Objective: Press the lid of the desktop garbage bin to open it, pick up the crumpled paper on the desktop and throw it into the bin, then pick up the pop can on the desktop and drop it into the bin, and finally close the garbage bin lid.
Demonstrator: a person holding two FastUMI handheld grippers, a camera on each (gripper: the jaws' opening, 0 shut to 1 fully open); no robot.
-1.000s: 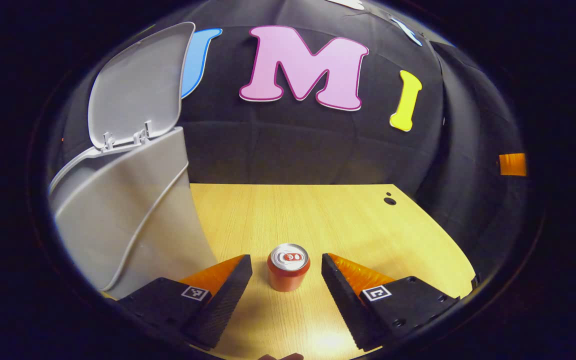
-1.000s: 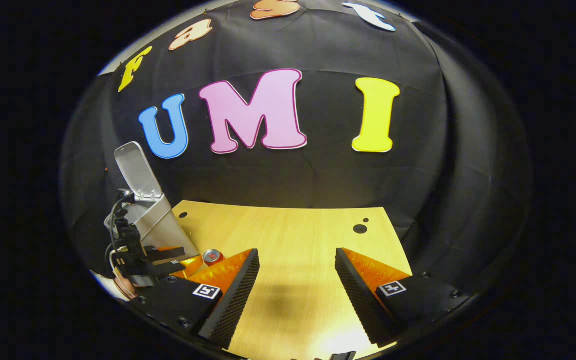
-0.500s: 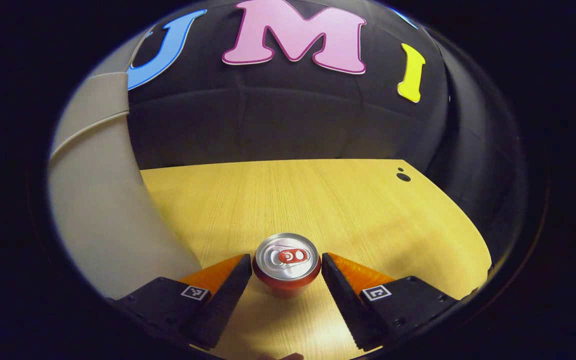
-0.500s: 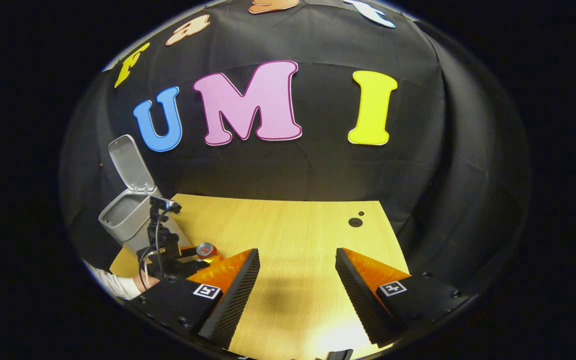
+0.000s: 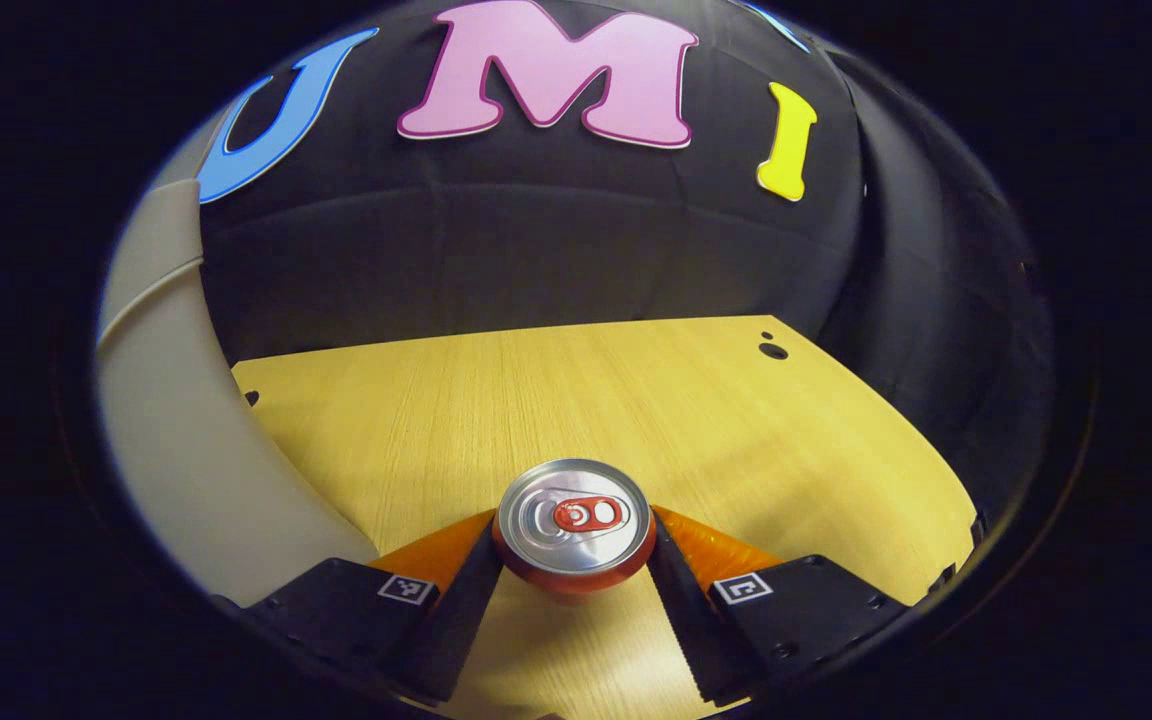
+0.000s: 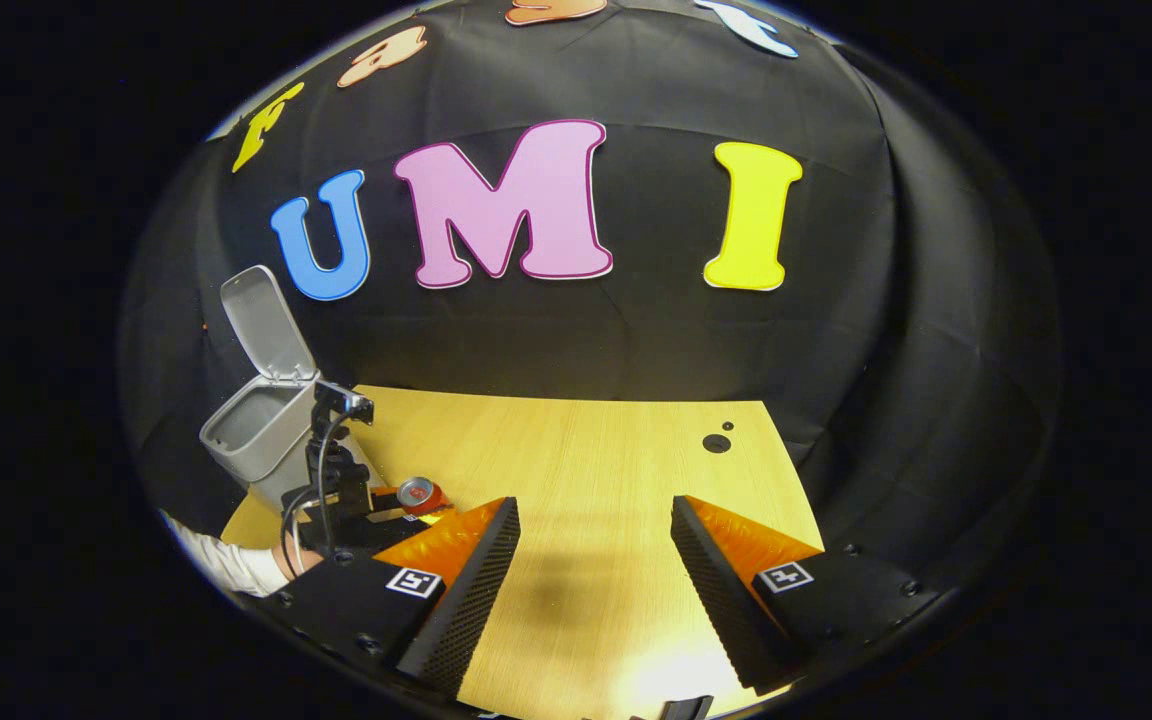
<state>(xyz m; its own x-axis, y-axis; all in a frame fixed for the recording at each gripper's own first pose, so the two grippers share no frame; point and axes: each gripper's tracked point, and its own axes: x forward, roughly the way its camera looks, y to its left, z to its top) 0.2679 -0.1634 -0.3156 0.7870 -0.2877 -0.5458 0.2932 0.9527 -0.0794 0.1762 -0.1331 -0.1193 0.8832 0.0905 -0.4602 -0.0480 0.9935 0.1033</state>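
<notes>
My left gripper (image 5: 574, 580) has both fingers against the sides of the can (image 5: 574, 525), which stands upright on the table (image 5: 636, 400), top facing up. The bin (image 5: 176, 450) stands just to the can's left. In the right gripper view, the bin's lid (image 6: 264, 322) is raised. My right gripper (image 6: 596, 570) hangs wide open over bare table, holding nothing, well apart from the can.

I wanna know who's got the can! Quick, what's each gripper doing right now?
Left gripper: closed on the can, one finger on each side.
Right gripper: open, holding nothing, above the table.
</notes>
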